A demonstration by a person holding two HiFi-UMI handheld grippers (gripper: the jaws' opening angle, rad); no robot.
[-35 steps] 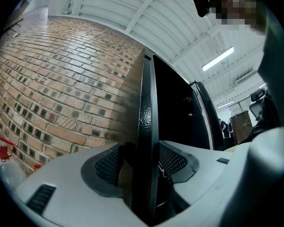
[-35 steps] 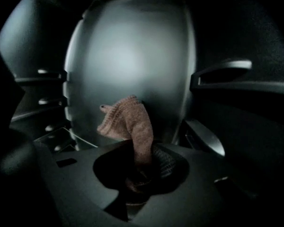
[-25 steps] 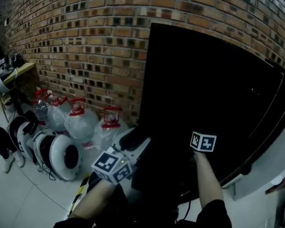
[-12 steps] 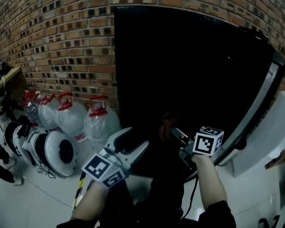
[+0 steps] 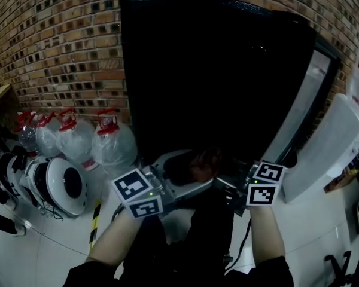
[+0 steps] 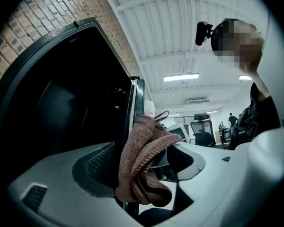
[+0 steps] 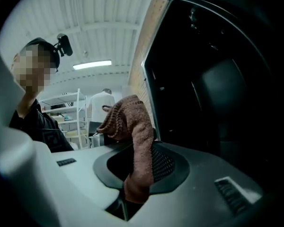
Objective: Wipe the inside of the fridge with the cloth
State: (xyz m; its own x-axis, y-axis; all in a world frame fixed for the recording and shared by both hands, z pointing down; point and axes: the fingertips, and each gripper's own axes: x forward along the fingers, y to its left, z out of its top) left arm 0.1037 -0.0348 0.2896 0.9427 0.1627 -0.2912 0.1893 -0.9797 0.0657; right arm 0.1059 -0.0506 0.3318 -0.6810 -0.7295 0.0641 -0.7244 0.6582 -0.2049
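A brownish-pink cloth (image 5: 198, 162) hangs in front of the black fridge (image 5: 215, 70), between my two grippers, which point at each other. In the right gripper view the cloth (image 7: 135, 141) runs down into the gap of my right gripper (image 7: 142, 161), which is shut on its lower end. My right gripper (image 5: 225, 183) is dark in the head view. My left gripper (image 5: 185, 173) has just been opening its jaws. They stand wide, and the cloth (image 6: 144, 164) dangles between them without the pads (image 6: 100, 163) pressing on it.
Several big water bottles (image 5: 110, 142) and white helmet-like shells (image 5: 60, 187) stand at the brick wall (image 5: 60, 52) on the left. A white appliance (image 5: 334, 145) stands right of the fridge. Yellow-black tape (image 5: 96, 223) lies on the floor.
The fridge has come to the middle of the head view. The two grippers have drawn together in front of it, and the cloth, unseen a second ago, now hangs between them.
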